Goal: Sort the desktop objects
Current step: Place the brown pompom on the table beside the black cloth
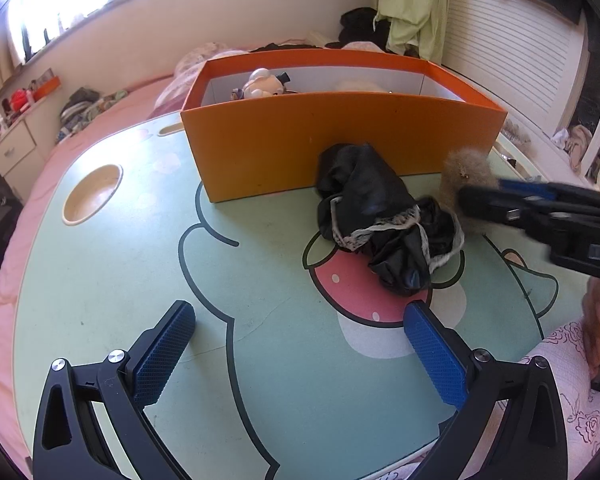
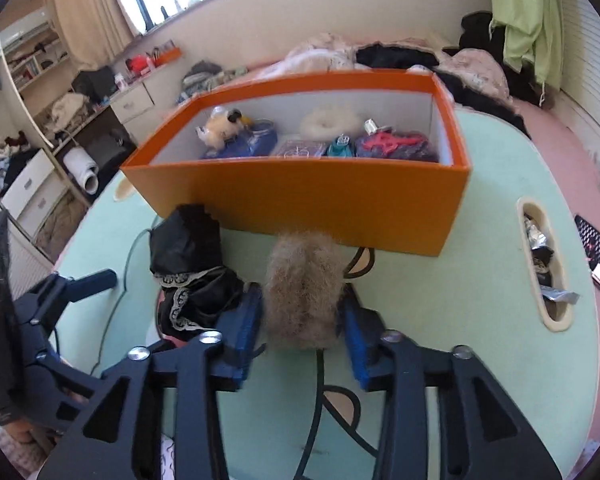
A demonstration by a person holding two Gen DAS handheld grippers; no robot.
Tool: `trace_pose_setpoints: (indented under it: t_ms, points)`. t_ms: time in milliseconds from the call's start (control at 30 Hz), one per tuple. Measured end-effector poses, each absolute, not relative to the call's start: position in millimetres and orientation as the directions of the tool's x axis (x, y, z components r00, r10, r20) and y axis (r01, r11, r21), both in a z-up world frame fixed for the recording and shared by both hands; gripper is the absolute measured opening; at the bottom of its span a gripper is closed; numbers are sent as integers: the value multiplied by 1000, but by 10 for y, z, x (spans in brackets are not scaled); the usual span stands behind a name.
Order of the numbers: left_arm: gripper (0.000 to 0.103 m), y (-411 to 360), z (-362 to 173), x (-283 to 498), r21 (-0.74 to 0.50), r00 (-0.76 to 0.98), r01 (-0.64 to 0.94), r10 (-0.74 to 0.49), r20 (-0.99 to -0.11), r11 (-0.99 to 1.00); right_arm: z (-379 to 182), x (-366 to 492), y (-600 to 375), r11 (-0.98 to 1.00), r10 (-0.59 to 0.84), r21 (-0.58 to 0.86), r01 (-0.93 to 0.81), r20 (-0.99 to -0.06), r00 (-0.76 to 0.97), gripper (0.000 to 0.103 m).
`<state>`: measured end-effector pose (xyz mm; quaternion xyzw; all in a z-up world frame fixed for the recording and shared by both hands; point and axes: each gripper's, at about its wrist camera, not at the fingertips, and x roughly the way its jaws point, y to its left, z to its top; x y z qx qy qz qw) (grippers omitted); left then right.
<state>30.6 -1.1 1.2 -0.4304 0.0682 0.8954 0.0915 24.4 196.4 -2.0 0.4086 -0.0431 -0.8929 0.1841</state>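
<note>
A tan furry pompom (image 2: 303,288) sits between the blue pads of my right gripper (image 2: 302,312), which is shut on it just in front of the orange box (image 2: 300,196). In the left wrist view the pompom (image 1: 460,176) shows behind the right gripper (image 1: 484,204). A crumpled black cloth with lace trim (image 1: 384,220) lies on the green table (image 1: 140,280) in front of the box (image 1: 300,148); it also shows in the right wrist view (image 2: 192,272). My left gripper (image 1: 300,340) is open and empty, low over the table, short of the cloth.
The box holds a plush toy (image 2: 224,126), a white fluffy ring (image 2: 330,122) and several small packets. The table has a round cup recess (image 1: 93,194) at left and a slot (image 2: 544,268) with small items at right. A pink bed with clothes surrounds it.
</note>
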Motion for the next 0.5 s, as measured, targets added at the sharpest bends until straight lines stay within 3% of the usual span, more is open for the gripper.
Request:
trace_pose_setpoints:
  t_ms: [67, 167, 267, 400, 500]
  points:
    - [103, -10, 12, 306, 43, -612, -222, 105, -783, -974, 65, 366, 1990, -938, -338, 187, 292, -684, -647, 75]
    - [103, -17, 13, 304, 43, -612, -223, 106, -783, -974, 63, 526, 2060, -952, -281, 110, 287, -686, -671, 78]
    - [103, -21, 13, 303, 44, -613, -223, 104, -783, -974, -116, 538, 2065, -949, -257, 75, 305, -745, -616, 78]
    - [103, -27, 7, 311, 46, -612, -223, 104, -784, -974, -297, 529, 2010, -945, -218, 10, 327, -766, -605, 99]
    - [103, -39, 10, 307, 45, -612, -224, 105, -784, -973, -369, 474, 2014, -943, -221, 13, 333, -771, -597, 103]
